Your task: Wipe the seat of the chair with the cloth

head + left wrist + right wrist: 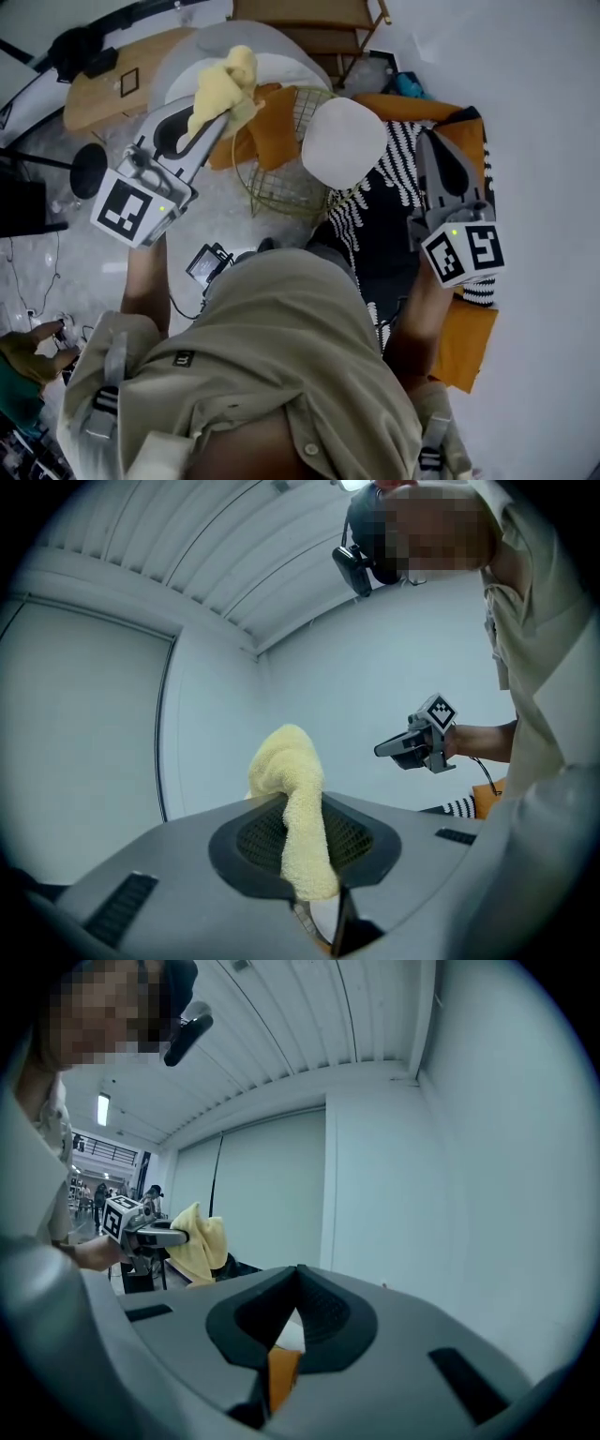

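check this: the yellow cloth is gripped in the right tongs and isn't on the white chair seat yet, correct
Wrong side: the yellow cloth is gripped in the left tongs, as the left gripper view shows; the right tongs are shut on nothing. The cloth isn't on the white chair seat yet.

Yellow cloth (228, 82) clamped in left tongs (214, 117), left of white chair seat (343, 141); right tongs (434, 141) at seat's right.

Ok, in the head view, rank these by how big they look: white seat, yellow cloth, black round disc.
1. white seat
2. yellow cloth, close behind; it is held nearer the camera, so this is unsure
3. black round disc, clearly smallest
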Action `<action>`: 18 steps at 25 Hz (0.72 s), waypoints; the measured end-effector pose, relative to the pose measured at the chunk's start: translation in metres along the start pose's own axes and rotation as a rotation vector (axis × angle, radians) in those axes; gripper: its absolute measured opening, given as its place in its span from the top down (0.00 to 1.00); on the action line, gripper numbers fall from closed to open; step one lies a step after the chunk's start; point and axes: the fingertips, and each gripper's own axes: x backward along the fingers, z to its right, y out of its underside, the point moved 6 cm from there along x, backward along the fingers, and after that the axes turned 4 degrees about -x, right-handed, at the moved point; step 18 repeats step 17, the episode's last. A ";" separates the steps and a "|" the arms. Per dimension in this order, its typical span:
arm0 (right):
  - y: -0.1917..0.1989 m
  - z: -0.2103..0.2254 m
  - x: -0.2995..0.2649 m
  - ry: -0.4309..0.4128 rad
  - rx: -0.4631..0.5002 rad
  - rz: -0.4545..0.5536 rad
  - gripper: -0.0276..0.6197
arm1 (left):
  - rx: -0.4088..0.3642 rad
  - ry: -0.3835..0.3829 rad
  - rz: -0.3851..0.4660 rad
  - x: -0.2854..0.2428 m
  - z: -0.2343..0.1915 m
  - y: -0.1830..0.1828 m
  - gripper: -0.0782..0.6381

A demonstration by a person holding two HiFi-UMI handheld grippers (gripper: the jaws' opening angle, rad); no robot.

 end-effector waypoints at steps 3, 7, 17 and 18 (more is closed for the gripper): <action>0.000 -0.001 0.006 0.012 -0.005 0.001 0.92 | 0.013 0.010 0.004 0.001 0.002 0.000 0.78; 0.001 -0.001 0.010 0.025 -0.013 -0.005 0.92 | 0.025 0.026 0.008 0.000 0.002 0.002 0.78; 0.002 -0.001 0.012 0.037 -0.022 -0.021 0.92 | 0.043 0.047 0.008 -0.001 0.002 0.003 0.78; 0.002 -0.001 0.012 0.037 -0.022 -0.021 0.92 | 0.043 0.047 0.008 -0.001 0.002 0.003 0.78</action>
